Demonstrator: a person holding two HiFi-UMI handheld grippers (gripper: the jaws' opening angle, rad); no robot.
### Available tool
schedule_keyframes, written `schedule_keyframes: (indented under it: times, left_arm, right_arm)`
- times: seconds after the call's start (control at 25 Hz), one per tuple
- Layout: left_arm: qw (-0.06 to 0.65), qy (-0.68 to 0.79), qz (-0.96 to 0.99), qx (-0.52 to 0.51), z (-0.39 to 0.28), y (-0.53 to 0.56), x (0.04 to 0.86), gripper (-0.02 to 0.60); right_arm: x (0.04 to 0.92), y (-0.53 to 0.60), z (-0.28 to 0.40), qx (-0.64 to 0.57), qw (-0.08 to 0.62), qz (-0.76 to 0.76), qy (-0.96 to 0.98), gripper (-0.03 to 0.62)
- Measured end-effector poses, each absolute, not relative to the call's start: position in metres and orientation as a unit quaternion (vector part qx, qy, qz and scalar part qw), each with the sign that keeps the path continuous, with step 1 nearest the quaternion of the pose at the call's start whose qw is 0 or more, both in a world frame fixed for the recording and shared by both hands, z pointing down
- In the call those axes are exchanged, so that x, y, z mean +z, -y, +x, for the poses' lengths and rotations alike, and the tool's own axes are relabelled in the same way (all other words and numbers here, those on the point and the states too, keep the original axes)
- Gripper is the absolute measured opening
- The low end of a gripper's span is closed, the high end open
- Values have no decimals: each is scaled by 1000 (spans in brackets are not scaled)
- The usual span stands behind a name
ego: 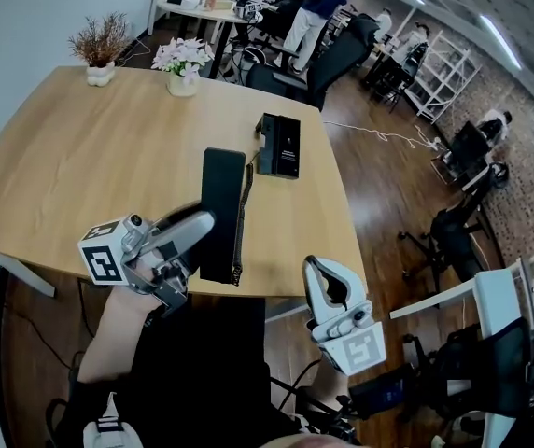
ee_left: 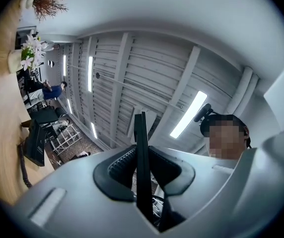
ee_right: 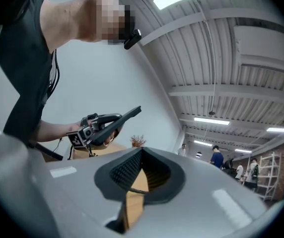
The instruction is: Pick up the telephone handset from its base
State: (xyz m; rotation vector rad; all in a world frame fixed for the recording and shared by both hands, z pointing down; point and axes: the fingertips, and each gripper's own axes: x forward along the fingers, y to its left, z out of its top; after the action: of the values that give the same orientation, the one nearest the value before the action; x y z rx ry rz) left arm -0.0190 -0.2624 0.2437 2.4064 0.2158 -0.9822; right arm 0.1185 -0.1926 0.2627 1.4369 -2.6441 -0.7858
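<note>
Between left fingers [ee_left: 117, 168]: handset [ego: 222, 215] is being clamped edge-on, long axis pointing away toward base [ego: 279, 146].
Right fingers [ee_right: 124, 171]: being pressed together on nothing, off counter [ego: 80, 157] near edge.

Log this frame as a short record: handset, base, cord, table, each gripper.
handset: long black telephone handset, off its base, held up over the table
base: flat black telephone base, lying on the table, apart from the handset
cord: black coiled cord, runs from handset to base
table: light wooden table
left gripper: shut on the handset
right gripper: jaws together, nothing between them
</note>
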Motion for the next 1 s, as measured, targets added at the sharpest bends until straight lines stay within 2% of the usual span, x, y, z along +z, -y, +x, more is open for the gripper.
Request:
schedule_keyframes:
  times: [0.52, 1.0]
  left_arm:
    - [281, -70, 883, -370, -42, 193, 259, 77]
    - [289, -40, 877, -382, -83, 90, 275, 77]
  right_arm:
    - [275, 123, 92, -219, 27, 473, 853, 3]
    - [267, 22, 23, -223, 27, 430, 875, 3]
